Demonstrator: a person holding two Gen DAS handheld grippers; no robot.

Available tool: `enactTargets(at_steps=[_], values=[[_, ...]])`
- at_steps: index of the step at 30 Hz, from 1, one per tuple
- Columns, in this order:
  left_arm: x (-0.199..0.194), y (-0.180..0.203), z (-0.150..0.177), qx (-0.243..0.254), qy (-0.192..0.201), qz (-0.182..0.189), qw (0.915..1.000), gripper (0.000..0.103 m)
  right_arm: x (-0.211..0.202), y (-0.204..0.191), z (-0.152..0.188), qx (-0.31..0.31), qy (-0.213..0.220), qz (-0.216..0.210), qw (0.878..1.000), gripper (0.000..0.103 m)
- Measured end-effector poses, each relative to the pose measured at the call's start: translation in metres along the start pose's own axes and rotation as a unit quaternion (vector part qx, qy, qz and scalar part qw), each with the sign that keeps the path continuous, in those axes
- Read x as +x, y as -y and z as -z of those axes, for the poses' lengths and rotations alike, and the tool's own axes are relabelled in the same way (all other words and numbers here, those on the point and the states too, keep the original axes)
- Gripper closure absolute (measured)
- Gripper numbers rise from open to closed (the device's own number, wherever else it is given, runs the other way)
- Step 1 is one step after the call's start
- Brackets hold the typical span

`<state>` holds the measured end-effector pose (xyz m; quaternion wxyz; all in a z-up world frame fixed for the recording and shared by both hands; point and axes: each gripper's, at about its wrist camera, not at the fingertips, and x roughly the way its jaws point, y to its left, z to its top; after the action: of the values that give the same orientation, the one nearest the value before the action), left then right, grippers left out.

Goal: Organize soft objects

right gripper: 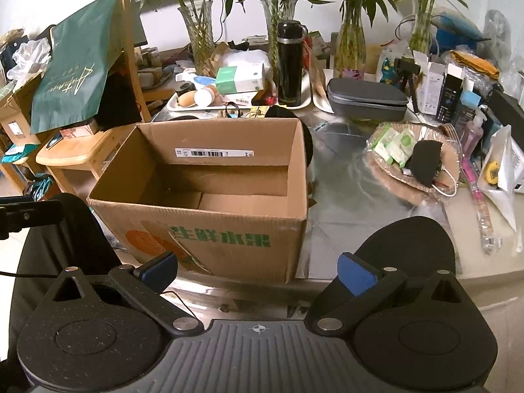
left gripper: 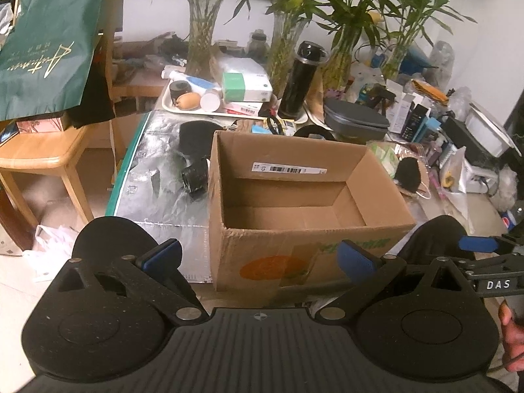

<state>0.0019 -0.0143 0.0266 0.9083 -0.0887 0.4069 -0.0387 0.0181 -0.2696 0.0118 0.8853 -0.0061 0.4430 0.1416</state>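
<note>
both grippers: left gripper (left gripper: 258, 257) and right gripper (right gripper: 257, 270) had jaws spread, holding nothing.
box: cardboard box (right gripper: 209, 229) sat just ahead of both, empty (only bottom flaps showed).
soft things: black cloth (left gripper: 193, 150) lay left of the left jaws, beside the box.
advice: pinch a fold, lift clear of the rim.

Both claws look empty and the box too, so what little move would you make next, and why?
Probably swing the right gripper toward the black soft item on the basket right of the box. Both it and the left gripper are open and hold nothing, the box shows only its bare bottom, and that item lies on the right gripper's side.
</note>
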Motion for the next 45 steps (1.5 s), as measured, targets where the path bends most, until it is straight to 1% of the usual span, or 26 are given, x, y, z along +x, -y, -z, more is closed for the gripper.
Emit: enactTargets(at_steps=[3,6,9,11,14,21,25,27,29,31,33,35,37,38,40,42,44,45], values=[[0.000,0.001,-0.002,-0.007,0.004,0.001,1.0000,0.000,0.001,0.001,0.000,0.001,-0.002,0.000,1.000,0.000],[-0.002,0.000,0.000,-0.024,0.016,-0.002,0.9996,0.000,0.004,0.005,-0.002,0.003,-0.014,0.000,1.000,0.000],[-0.001,0.001,-0.003,-0.020,0.000,0.003,0.9998,0.000,0.004,0.008,-0.005,-0.002,-0.023,0.004,1.000,0.000],[-0.001,0.003,-0.006,-0.013,-0.004,-0.001,0.9999,0.000,0.004,0.010,-0.010,-0.004,-0.024,0.013,1.000,0.000],[-0.001,0.002,-0.008,-0.012,-0.003,-0.002,0.9999,0.000,0.003,0.017,-0.017,0.010,-0.019,0.012,1.000,0.000],[0.009,0.003,-0.008,-0.014,-0.007,0.002,0.9999,0.000,0.012,0.019,-0.029,0.013,-0.012,0.008,1.000,0.000],[0.016,0.006,-0.015,-0.004,-0.007,0.000,1.0000,0.000,0.016,0.015,-0.035,0.015,-0.003,0.007,1.000,0.000],[0.021,0.007,-0.020,-0.005,-0.009,-0.001,1.0000,0.000,0.021,0.012,-0.037,0.016,-0.001,-0.002,1.000,0.000],[0.025,0.005,-0.024,-0.005,-0.012,0.008,0.9999,0.000,0.026,0.010,-0.040,0.015,-0.002,-0.002,1.000,0.000],[0.030,0.003,-0.029,-0.007,-0.014,0.015,0.9998,0.000,0.030,0.009,-0.044,0.014,0.006,0.000,1.000,0.000],[0.033,-0.001,-0.034,-0.014,-0.009,0.014,0.9998,0.000,0.033,0.007,-0.048,0.008,0.014,0.004,1.000,0.000],[0.038,-0.004,-0.037,-0.023,-0.009,0.008,0.9997,0.000,0.041,0.008,-0.052,-0.001,0.015,0.007,1.000,0.000],[0.044,-0.005,-0.039,-0.022,-0.010,-0.013,0.9996,0.000,0.047,0.008,-0.057,-0.007,0.012,0.012,1.000,0.000],[0.046,-0.005,-0.040,-0.018,-0.004,-0.026,0.9995,0.000,0.051,0.010,-0.060,-0.005,0.010,0.012,1.000,0.000],[0.049,-0.002,-0.040,0.010,0.007,-0.050,0.9987,0.000,0.056,0.014,-0.064,0.003,0.005,-0.003,1.000,0.000],[0.052,-0.001,-0.045,0.032,0.011,-0.067,0.9972,0.000,0.061,0.017,-0.071,0.006,0.001,-0.006,1.000,0.000],[0.053,-0.004,-0.048,0.033,0.020,-0.073,0.9966,0.000,0.063,0.020,-0.076,0.002,0.008,-0.004,1.000,0.000],[0.053,-0.006,-0.050,0.029,0.024,-0.068,0.9970,0.000,0.065,0.022,-0.079,-0.001,0.009,-0.001,1.000,0.000]])
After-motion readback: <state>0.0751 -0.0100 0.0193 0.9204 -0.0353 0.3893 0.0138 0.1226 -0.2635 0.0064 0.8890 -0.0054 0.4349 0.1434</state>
